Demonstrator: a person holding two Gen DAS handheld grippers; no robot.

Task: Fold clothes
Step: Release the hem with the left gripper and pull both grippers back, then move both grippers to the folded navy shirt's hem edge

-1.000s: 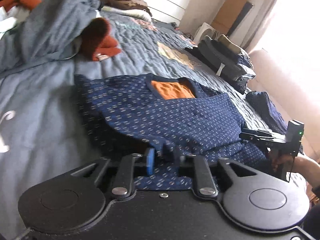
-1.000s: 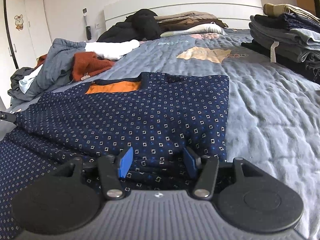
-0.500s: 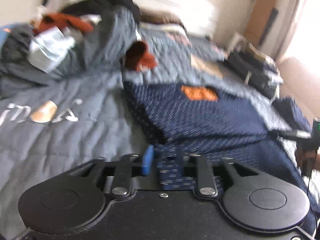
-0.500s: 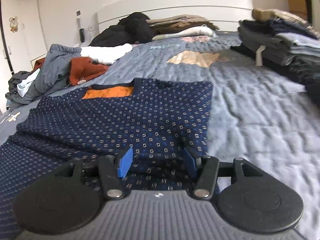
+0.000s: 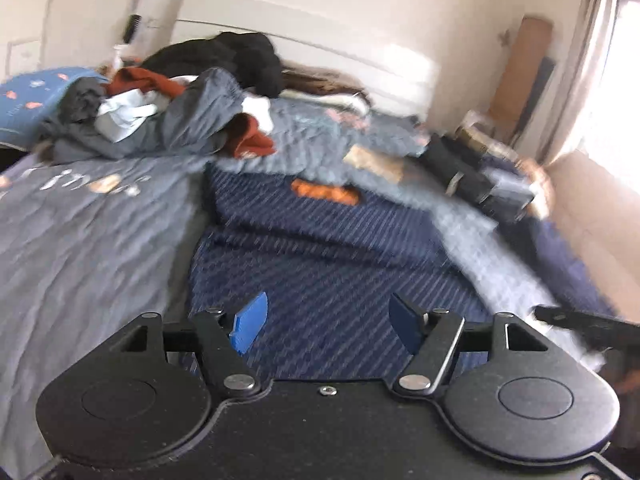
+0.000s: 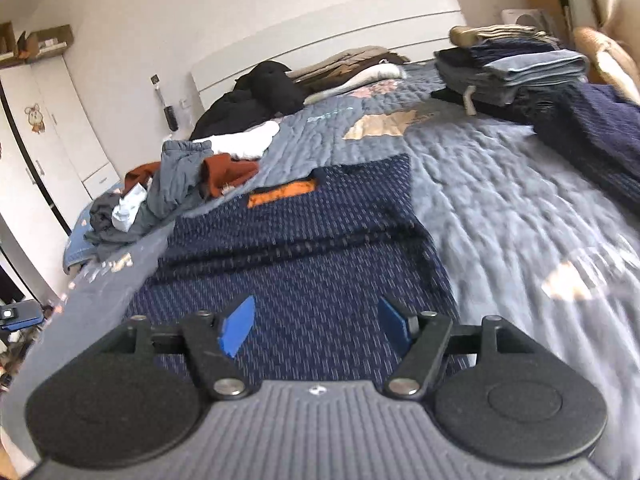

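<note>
Both my left claw (image 5: 326, 322) and right claw (image 6: 314, 326) are spreading, nothing between the pads. The navy sweater (image 6: 304, 240) lies half-folded mid-bed, hem toward the foot edge. Risk: the loose fold slides or creases if I regrip carelessly.

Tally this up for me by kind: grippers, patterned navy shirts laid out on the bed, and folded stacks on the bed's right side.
Grippers: 2, the left gripper and the right gripper, both with jaws opening and no cloth pinched
Patterned navy shirt: 1
Folded stack: 1
Total: 4
</note>
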